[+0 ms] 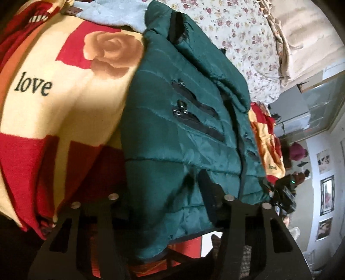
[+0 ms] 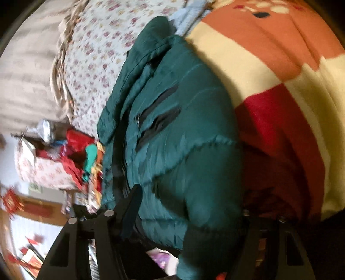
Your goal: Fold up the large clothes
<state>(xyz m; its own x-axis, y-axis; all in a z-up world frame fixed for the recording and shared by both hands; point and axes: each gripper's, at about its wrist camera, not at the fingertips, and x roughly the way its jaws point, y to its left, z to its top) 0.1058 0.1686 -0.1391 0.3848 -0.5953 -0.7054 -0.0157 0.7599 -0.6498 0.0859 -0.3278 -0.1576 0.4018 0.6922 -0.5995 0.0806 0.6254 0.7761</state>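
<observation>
A dark green quilted puffer jacket (image 1: 183,133) lies on a red, cream and orange fleece blanket (image 1: 54,103) covering a bed. The left gripper (image 1: 170,189) and right gripper (image 2: 187,206) each stand partly open with the jacket's hem between the fingers; whether either has a firm hold is unclear. The slick, puffy fabric could slip free. A pale blue garment (image 1: 112,15) and floral quilt (image 1: 237,32) crowd the far side.
</observation>
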